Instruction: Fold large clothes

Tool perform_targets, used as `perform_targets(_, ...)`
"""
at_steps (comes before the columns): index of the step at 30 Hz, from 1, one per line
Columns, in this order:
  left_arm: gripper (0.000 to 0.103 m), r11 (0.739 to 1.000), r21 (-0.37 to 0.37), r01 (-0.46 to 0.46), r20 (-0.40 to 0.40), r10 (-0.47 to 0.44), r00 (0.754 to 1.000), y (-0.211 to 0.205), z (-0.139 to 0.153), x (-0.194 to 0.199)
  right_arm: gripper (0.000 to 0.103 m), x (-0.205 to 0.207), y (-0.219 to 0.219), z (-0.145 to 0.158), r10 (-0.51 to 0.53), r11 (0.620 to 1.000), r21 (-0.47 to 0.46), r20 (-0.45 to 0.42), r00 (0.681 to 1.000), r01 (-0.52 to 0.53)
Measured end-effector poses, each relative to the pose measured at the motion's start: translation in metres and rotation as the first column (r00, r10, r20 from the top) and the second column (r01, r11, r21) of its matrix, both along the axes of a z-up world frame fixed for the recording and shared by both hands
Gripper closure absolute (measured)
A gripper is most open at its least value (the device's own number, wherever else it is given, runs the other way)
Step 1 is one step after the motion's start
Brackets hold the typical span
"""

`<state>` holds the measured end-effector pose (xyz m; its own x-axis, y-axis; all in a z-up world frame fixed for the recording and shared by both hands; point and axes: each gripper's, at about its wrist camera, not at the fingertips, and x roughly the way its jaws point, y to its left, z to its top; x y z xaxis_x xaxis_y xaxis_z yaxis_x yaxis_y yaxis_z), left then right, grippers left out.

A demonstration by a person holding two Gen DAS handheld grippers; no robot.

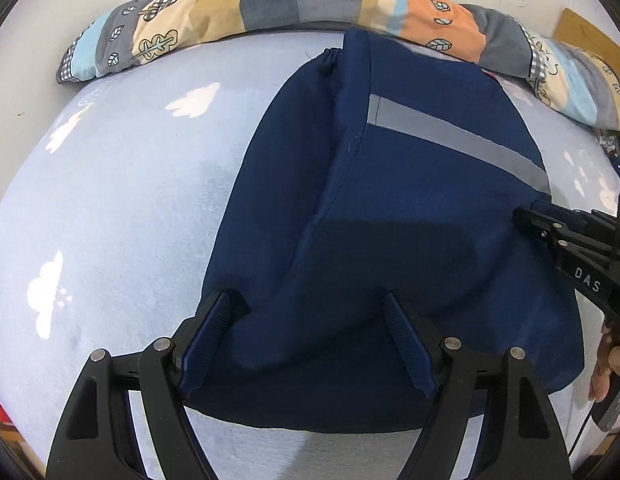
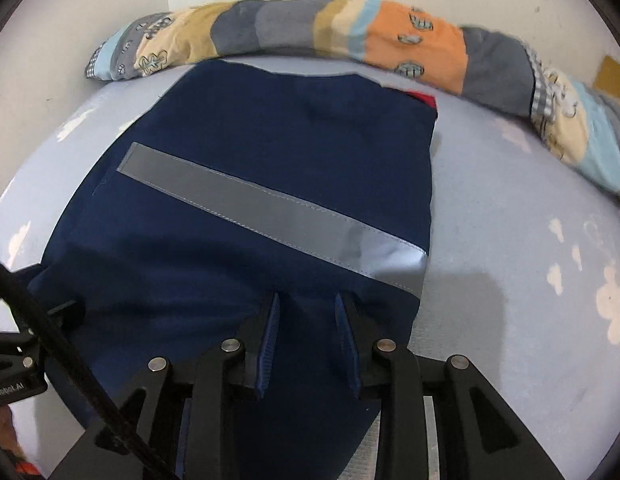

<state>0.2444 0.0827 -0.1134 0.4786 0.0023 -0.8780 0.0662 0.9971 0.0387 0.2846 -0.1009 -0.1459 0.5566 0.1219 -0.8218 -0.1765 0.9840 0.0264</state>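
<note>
**A:** Left wrist view: your left gripper [image 1: 310, 300] has its jaws wide apart over the near edge of the navy garment [image 1: 389, 200], w/ cloth between the pads but nothing pinched. The garment lies flat on the pale blue bedsheet [image 1: 110, 200], its far end up against the patchwork bolster [image 1: 270, 4].

**B:** And your right?

**A:** Right wrist view: the right gripper [image 2: 306, 304] has its jaws only partly apart, low over the same near edge, just below the grey reflective stripe [image 2: 250, 208]. The fabric looks like it sits between the pads, not clamped. Can't tell if the tips touch the cloth.

**B:** So what's the step?

**A:** Prob. taking the near hem w/ both hands for a fold toward the bolster. Get both pinches on the same edge, level w/ each other, well apart so the fold comes out square.

**B:** Tips?

**A:** Bite all layers, not just the top one; it already looks doubled along the left side. Close fully before you lift. Keep the stripe as your ref line, and carry both hands evenly so the edge doesn't skew.
</note>
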Motion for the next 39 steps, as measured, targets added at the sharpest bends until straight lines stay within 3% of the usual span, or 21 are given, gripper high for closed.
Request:
perform_targets(4,0.025,1.0,-0.014,0.003,0.029,-0.002,1.0,0.004,0.011,-0.004,0.071,-0.016,-0.007,0.026,0.007,0.993,0.121,-0.016,1.0,-0.005)
perform_targets(7,0.025,1.0,-0.019,0.006,0.057,-0.005,0.998,0.008,0.019,-0.008,0.072,-0.041,0.002,0.051,0.039,0.997,0.072,0.035,0.999,-0.041)
perform_targets(9,0.025,1.0,-0.014,-0.008,0.062,0.009,0.998,0.012,0.021,-0.009,0.071,-0.059,0.004,0.057,0.052,0.994,0.098,0.016,0.999,-0.054)
perform_targets(15,0.024,1.0,0.007,-0.024,0.029,0.024,0.999,0.022,0.009,-0.011,0.071,-0.099,0.009,0.038,0.05,0.99,0.138,-0.06,0.997,-0.042)
perform_targets(20,0.021,0.999,-0.016,-0.048,-0.004,0.048,0.999,0.026,0.0,-0.008,0.07,-0.105,0.019,0.017,0.077,0.994,0.08,-0.077,0.994,-0.071)
perform_targets(28,0.019,0.998,-0.005,-0.059,-0.018,0.059,0.998,0.022,-0.007,-0.003,0.07,-0.086,-0.003,0.0,0.062,0.968,0.251,-0.172,0.983,-0.018)
perform_targets(33,0.019,0.998,0.026,-0.056,0.091,0.053,0.994,0.018,0.017,-0.004,0.066,-0.09,-0.008,0.023,0.073,0.965,0.26,-0.101,0.992,-0.044)
perform_targets(36,0.019,0.995,-0.029,-0.092,0.148,0.095,0.984,0.021,0.031,0.0,0.053,-0.084,-0.012,0.04,0.034,0.978,0.208,-0.021,0.999,-0.029)
perform_targets(39,0.019,0.99,-0.066,-0.123,0.167,0.132,0.977,0.02,0.036,0.003,0.053,-0.075,-0.014,0.046,-0.001,0.979,0.203,0.006,1.0,0.0)
